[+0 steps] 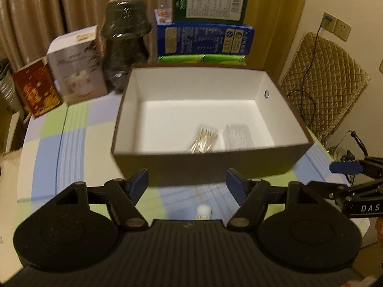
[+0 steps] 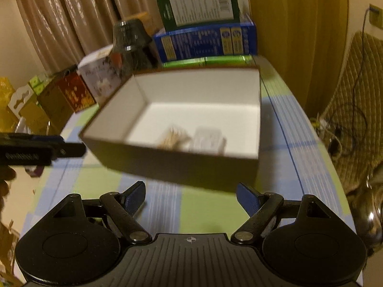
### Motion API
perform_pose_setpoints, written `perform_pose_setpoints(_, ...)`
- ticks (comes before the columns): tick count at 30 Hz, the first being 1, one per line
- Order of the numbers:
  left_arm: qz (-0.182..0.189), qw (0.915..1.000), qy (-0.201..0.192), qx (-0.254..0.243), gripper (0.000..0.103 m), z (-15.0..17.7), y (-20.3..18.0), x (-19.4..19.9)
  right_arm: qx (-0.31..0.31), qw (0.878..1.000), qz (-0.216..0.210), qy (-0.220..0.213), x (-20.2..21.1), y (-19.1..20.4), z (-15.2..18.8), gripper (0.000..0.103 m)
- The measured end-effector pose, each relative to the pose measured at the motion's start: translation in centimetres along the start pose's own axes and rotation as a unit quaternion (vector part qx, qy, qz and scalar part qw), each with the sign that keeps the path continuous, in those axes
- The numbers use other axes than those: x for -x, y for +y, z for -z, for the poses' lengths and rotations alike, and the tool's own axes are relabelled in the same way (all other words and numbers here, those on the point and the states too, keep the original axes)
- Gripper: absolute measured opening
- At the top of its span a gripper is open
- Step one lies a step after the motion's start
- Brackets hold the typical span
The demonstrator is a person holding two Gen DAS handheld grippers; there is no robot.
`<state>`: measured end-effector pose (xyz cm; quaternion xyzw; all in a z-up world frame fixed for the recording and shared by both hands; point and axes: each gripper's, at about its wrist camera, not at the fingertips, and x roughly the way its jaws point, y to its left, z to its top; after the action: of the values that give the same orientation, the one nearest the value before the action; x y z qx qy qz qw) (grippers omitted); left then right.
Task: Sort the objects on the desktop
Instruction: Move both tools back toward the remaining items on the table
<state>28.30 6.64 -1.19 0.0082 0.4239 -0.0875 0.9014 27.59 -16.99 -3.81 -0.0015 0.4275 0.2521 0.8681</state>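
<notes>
A brown box with a white inside stands open on the checked tablecloth. On its floor lie a clear pack of wooden sticks and a clear plastic pack. My left gripper hangs open just in front of the box's near wall, with nothing between its blue pads. A small white-capped tube lies on the cloth under it. In the right wrist view the same box shows both packs, and my right gripper is open and empty before it.
Behind the box stand a dark jar, a white carton, a red carton, a blue carton with a green one on top. A quilted chair back with cables is at the right. The other gripper enters from the right.
</notes>
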Motion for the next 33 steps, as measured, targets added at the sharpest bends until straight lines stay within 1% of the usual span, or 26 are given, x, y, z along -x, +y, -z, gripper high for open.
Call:
perform_pose_setpoints(3,-0.008,0.9999,0.009,0.006,0.067,1.8,0.3,0.8,-0.005,1.000,-0.001,0.024,0.1,-0.2,2.0,0.080)
perform_pose_setpoints(6,-0.016,0.9996,0.021,0.011,0.067,3.7,0.4,1.4,0.006,0.999,-0.003,0.046,0.2,0.0,4.2,0.080)
perform_pose_setpoints(9,-0.024,0.9990,0.032,0.020,0.067,5.3,0.6,1.7,0.016,0.997,-0.001,0.071,-0.2,0.3,6.1,0.078)
perform_pose_setpoints(10,-0.026,0.9988,0.036,0.023,0.067,5.8,0.7,1.9,0.017,0.997,-0.003,0.080,-0.4,0.3,6.8,0.075)
perform_pose_setpoints(11,-0.027,0.9986,0.039,0.026,0.067,6.2,0.6,2.0,0.018,0.996,-0.004,0.088,-0.6,0.3,7.3,0.068)
perform_pose_setpoints(12,-0.027,0.9983,0.043,0.029,0.067,6.6,0.6,2.1,0.019,0.995,-0.003,0.098,-0.8,0.3,7.9,0.063)
perform_pose_setpoints(13,-0.028,0.9981,0.046,0.031,0.067,7.0,0.6,2.1,0.020,0.994,-0.002,0.104,-1.0,0.4,8.4,0.062)
perform_pose_setpoints(15,-0.030,0.9975,0.053,0.034,0.067,7.7,0.6,2.2,0.024,0.993,-0.008,0.113,-1.1,0.6,9.1,0.053)
perform_pose_setpoints(16,-0.032,0.9972,0.057,0.036,0.067,8.0,0.6,2.2,0.026,0.993,-0.014,0.116,-1.1,0.8,9.3,0.050)
perform_pose_setpoints(18,-0.034,0.9967,0.062,0.040,0.067,8.6,0.6,2.3,0.038,0.992,-0.031,0.119,-0.9,1.4,9.9,0.038)
perform_pose_setpoints(19,-0.034,0.9965,0.065,0.042,0.067,8.9,0.6,2.3,0.045,0.991,-0.041,0.122,-0.9,1.8,10.1,0.036)
perform_pose_setpoints(21,-0.037,0.9960,0.068,0.044,0.067,9.4,0.7,2.4,0.060,0.988,-0.057,0.130,-1.1,2.6,10.6,0.027)
perform_pose_setpoints(24,-0.040,0.9954,0.072,0.049,0.067,9.9,1.0,2.5,0.069,0.984,-0.076,0.144,-1.9,3.8,11.1,0.018)
perform_pose_setpoints(28,-0.046,0.9943,0.078,0.056,0.067,10.5,1.7,2.5,0.070,0.980,-0.087,0.163,-3.1,4.8,11.8,0.015)
perform_pose_setpoints(33,-0.051,0.9931,0.085,0.062,0.067,11.0,2.6,2.5,0.057,0.981,-0.059,0.177,-4.6,4.7,12.1,0.015)
